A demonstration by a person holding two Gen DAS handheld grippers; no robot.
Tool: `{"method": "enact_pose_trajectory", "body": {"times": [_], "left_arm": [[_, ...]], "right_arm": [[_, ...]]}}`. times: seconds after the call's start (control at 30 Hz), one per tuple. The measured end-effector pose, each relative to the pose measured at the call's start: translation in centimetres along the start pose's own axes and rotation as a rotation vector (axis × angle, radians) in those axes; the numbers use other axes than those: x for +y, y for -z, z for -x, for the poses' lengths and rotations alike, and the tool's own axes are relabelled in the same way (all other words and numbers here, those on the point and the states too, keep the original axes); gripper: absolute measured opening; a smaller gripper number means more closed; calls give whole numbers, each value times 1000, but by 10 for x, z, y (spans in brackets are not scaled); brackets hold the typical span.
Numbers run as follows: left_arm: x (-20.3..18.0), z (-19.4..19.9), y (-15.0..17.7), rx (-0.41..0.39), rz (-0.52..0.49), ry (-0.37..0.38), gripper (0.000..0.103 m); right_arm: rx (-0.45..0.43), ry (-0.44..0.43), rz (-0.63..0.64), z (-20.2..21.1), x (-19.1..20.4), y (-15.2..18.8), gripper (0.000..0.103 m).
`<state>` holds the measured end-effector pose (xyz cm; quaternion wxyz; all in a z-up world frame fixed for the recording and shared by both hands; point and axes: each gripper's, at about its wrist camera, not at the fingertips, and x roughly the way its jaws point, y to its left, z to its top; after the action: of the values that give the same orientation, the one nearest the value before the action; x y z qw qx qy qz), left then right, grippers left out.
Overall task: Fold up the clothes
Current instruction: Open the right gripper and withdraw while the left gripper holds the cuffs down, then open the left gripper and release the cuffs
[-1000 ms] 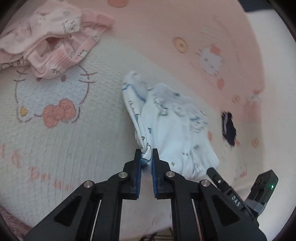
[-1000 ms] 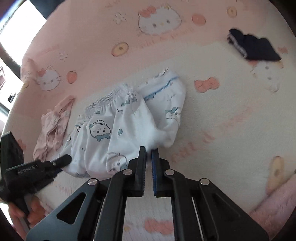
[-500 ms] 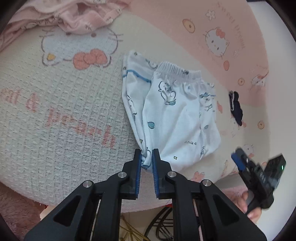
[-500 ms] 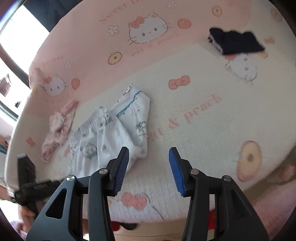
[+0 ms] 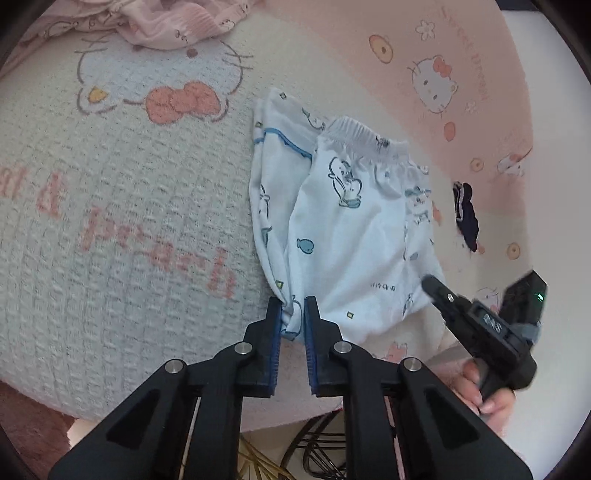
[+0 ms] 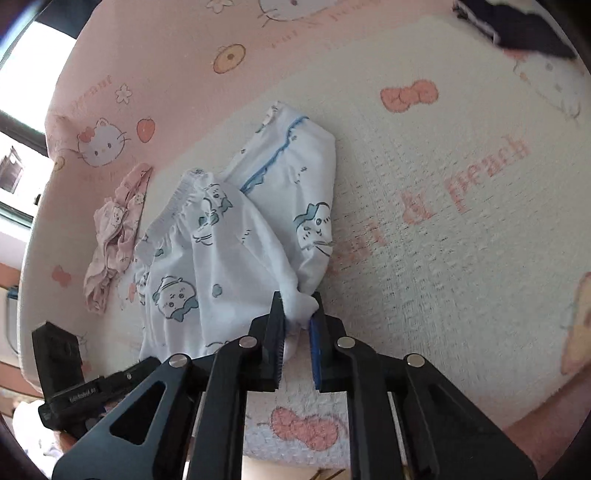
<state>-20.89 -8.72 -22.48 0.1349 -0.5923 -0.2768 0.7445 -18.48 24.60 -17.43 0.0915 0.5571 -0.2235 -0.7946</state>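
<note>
White children's pants with blue cartoon prints lie folded lengthwise on the cream blanket, elastic waistband at the far end. My left gripper is shut on their near hem corner. In the right wrist view the same pants bunch towards me, and my right gripper is shut on the other near hem corner. The right gripper also shows in the left wrist view at the pants' right edge. The left gripper shows in the right wrist view at lower left.
A crumpled pink garment lies at the far left; it also shows in the right wrist view. A dark folded garment lies to the right. The pink Hello Kitty sheet surrounds the blanket. Cables lie below the near edge.
My right gripper, open and pulled back half a second ago, has come forward and shut on the pants' hem corner. My left gripper kept its hold and the pants lie flatter.
</note>
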Motion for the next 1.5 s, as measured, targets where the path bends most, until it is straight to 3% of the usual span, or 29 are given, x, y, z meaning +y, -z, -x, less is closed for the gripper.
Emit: {"method": "enact_pose_trajectory", "body": {"times": [0.17, 0.3, 0.37, 0.4, 0.5, 0.57, 0.6, 0.8, 0.87, 0.9, 0.93, 1.0, 1.17, 1.37, 1.43, 1.5], "left_arm": [[-2, 30, -10, -62, -77, -19, 12], [0, 25, -10, 17, -126, -75, 14], [8, 20, -5, 48, -112, -132, 22], [9, 24, -3, 40, -115, -158, 34], [4, 46, 3, -24, -161, -222, 38], [-6, 53, 7, -53, -226, -237, 46], [-10, 51, 10, -50, -246, -228, 47], [-18, 12, 10, 13, -249, -223, 47], [-17, 11, 14, 0, -263, -236, 38], [-19, 12, 14, -12, -274, -238, 8], [-21, 12, 14, -19, -281, -234, 8], [-28, 19, 15, -56, -296, -256, 8], [-32, 49, 15, -138, -289, -257, 8], [-11, 52, 5, -165, -214, -344, 0], [5, 50, 1, -123, -146, -289, 0], [19, 56, -1, -115, -62, -188, 1]], "right_arm": [[2, 23, 62, 32, 25, 31, 10], [60, 127, 144, 24, 32, 58, 15], [132, 188, 126, 7, 21, 63, 20], [145, 191, 110, 5, 17, 65, 23], [37, 178, 128, 31, 20, 63, 29], [-43, 218, 191, 44, 27, 63, 45], [-66, 232, 233, 46, 31, 64, 47], [77, 162, 228, 2, 30, 73, 46], [81, 177, 235, -8, 32, 75, 44], [75, 187, 255, -11, 34, 76, 30], [74, 193, 293, -13, 39, 78, 15], [56, 232, 370, -13, 53, 83, 12], [5, 333, 523, -8, 75, 91, 10], [23, 447, 615, -17, 76, 98, 9], [48, 411, 569, -19, 70, 94, 12], [50, 312, 461, -9, 63, 84, 17]]}}
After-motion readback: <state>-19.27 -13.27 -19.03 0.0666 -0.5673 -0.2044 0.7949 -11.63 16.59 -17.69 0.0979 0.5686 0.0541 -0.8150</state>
